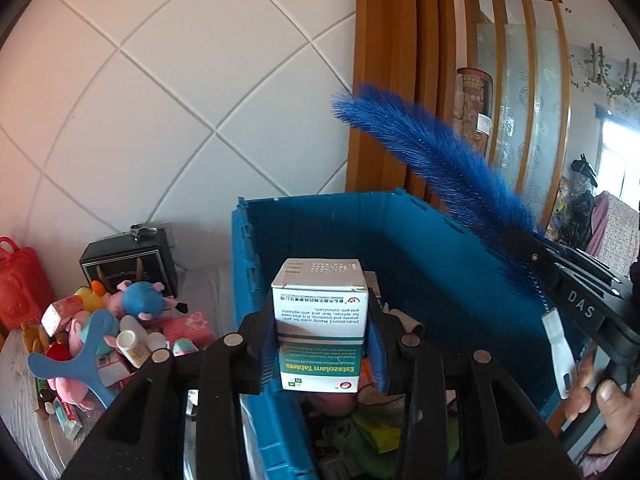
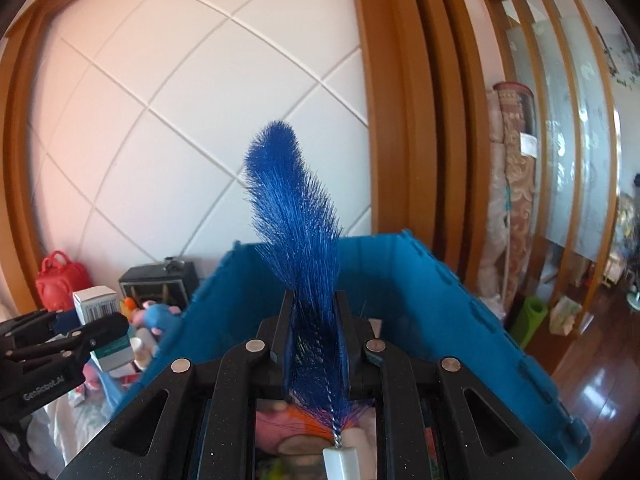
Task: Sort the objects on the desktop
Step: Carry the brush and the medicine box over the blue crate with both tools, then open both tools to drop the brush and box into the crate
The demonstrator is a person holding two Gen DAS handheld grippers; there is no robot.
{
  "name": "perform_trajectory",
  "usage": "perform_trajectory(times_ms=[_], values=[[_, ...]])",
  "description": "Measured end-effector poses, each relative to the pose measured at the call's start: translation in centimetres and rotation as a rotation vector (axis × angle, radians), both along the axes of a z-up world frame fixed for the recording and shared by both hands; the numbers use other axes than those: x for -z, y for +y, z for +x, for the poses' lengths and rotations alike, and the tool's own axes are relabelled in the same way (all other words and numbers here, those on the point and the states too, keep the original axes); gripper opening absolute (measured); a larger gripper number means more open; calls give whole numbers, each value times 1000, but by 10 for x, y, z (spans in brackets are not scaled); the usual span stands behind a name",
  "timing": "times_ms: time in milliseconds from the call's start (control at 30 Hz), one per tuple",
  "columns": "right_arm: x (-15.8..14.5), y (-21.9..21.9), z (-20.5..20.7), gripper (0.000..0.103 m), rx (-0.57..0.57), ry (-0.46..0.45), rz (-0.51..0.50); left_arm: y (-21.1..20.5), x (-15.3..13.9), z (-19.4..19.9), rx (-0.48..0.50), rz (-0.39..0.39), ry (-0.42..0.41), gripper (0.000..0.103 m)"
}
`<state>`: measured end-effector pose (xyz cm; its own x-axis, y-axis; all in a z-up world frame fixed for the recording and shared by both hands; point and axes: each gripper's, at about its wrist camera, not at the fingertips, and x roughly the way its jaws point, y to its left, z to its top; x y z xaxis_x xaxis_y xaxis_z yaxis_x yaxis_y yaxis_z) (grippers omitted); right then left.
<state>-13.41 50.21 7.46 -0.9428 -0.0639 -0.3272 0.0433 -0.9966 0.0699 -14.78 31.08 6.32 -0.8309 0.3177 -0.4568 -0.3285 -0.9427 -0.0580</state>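
Observation:
My left gripper (image 1: 320, 340) is shut on a white and green Estazolam Tablets box (image 1: 320, 320) and holds it over the near left part of the blue crate (image 1: 400, 232). The box also shows in the right wrist view (image 2: 102, 316), held by the left gripper (image 2: 80, 332). My right gripper (image 2: 314, 328) is shut on a blue bristle brush (image 2: 298, 216) with a white handle (image 2: 342, 460), held upright above the blue crate (image 2: 420, 280). In the left wrist view the brush (image 1: 440, 160) and right gripper (image 1: 576, 292) sit over the crate's right wall.
A pile of toys, bottles and small boxes (image 1: 112, 332) lies left of the crate. A black box (image 1: 128, 264) and a red plastic bag-shaped case (image 1: 20, 284) stand behind it against the white tiled wall. Soft items lie inside the crate (image 1: 368, 428). Wooden frames stand at right.

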Motion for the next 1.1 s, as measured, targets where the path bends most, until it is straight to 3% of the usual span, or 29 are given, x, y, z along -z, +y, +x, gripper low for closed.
perform_trajectory(times_ms=[333,400,467,533,600,667,1100], values=[[26,56,-8,18,59,-74,-13,72,14,1,25,-90,-36,38],[27,60,-8,26,70,-73,-9,77,16,0,13,-103,-45,46],[27,62,-6,30,74,-69,-1,79,16,0,0,-104,-40,65],[28,64,-4,41,71,-60,-4,78,15,3,-11,-99,-25,76],[27,66,-1,86,71,-48,1,75,15,4,-15,-96,-15,79],[25,66,5,100,83,-25,15,72,14,6,-29,-96,-8,80],[25,43,20,103,167,6,128,33,11,14,-104,-24,9,80]])
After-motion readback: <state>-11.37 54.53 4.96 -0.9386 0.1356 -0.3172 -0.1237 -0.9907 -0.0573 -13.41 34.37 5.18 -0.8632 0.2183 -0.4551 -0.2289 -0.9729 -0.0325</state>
